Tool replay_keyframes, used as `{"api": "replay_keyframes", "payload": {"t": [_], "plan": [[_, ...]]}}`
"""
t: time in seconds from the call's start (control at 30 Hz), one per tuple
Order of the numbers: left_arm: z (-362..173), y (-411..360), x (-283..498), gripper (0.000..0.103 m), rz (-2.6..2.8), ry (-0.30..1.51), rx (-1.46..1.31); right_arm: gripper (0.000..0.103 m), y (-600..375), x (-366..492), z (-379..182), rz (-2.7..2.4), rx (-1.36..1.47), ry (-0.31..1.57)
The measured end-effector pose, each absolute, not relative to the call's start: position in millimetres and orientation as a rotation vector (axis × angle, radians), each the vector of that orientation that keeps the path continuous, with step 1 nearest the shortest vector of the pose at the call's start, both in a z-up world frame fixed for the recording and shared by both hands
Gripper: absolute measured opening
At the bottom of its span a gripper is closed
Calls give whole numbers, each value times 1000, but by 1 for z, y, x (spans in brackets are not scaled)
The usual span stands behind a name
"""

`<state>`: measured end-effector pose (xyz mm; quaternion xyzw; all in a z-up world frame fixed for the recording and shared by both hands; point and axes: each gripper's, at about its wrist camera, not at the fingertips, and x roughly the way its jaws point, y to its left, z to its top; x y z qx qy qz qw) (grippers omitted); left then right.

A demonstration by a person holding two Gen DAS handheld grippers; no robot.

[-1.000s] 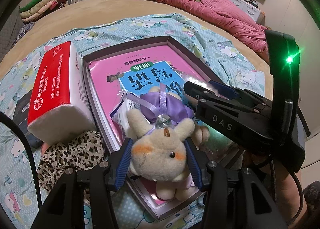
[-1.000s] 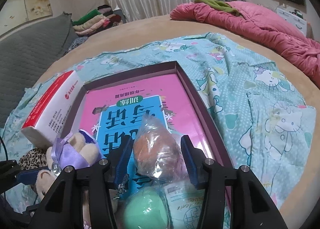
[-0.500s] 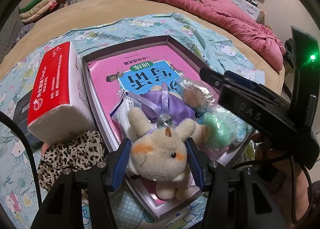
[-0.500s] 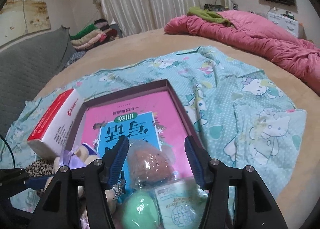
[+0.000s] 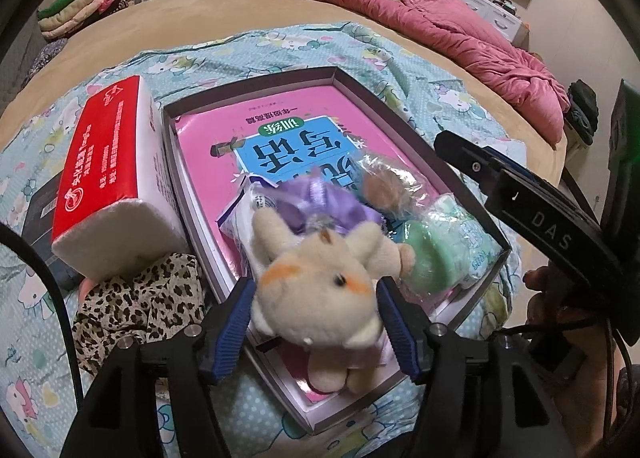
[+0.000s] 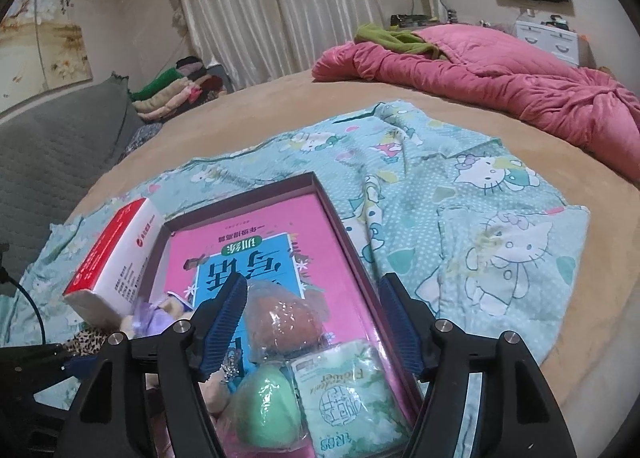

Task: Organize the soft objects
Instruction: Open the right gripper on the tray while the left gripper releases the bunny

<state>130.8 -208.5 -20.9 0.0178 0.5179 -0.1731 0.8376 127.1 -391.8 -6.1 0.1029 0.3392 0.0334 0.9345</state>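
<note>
My left gripper (image 5: 316,310) is shut on a cream plush animal (image 5: 320,282) in a purple dress and holds it tilted over the near end of a maroon box (image 5: 400,114) with a pink book inside. A bagged brown sponge (image 5: 384,186), a bagged green ball (image 5: 424,262) and a tissue pack (image 5: 476,246) lie in the box. My right gripper (image 6: 316,322) is open above the brown sponge (image 6: 284,322), with the green ball (image 6: 264,410) and tissue pack (image 6: 344,398) below it. It also shows at the right of the left wrist view.
A red and white tissue pack (image 5: 108,178) leans at the box's left side, with a leopard-print cloth (image 5: 136,306) in front of it. A Hello Kitty sheet (image 6: 480,194) covers the bed. A pink quilt (image 6: 500,74) lies at the back right.
My right gripper let go of the bagged brown sponge, opened and drew back up and to the right. My left gripper lifted and tilted the plush animal slightly.
</note>
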Motion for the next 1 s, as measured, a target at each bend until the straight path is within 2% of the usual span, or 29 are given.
{"api": "replay_keyframes", "payload": {"t": [0.73, 0.83, 1.0], "plan": [[5, -198, 119, 69, -328, 1045, 34, 76, -386, 112, 4, 19, 206, 697], [13, -195, 115, 74, -322, 1021, 40, 77, -384, 110, 8, 17, 205, 689], [22, -187, 111, 75, -307, 1001, 35, 77, -382, 105, 15, 12, 212, 671]]}}
